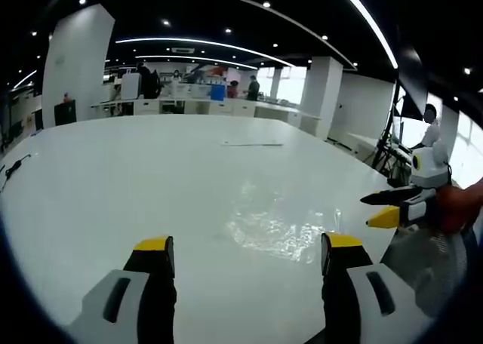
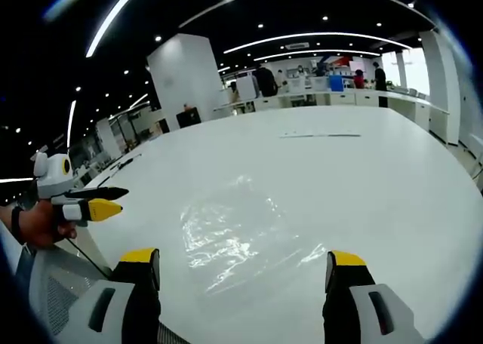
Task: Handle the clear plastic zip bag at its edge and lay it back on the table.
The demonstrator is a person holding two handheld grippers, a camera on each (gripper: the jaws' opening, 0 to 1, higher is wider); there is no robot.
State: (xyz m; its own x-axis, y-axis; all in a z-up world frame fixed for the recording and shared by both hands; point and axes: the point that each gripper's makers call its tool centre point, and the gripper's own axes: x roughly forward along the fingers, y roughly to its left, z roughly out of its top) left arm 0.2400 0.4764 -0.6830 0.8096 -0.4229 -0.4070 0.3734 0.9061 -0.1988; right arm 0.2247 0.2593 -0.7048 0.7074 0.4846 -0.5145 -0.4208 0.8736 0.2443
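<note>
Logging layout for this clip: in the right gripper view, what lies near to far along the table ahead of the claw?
Right claw, open and empty → clear plastic zip bag lying flat on the white table → thin strip farther out → desks with people past the far edge.

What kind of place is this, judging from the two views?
Probably a large open-plan office. A big white table holds the clear zip bag, desks with people stand along the far side, and strip lights curve across a dark ceiling.
</note>
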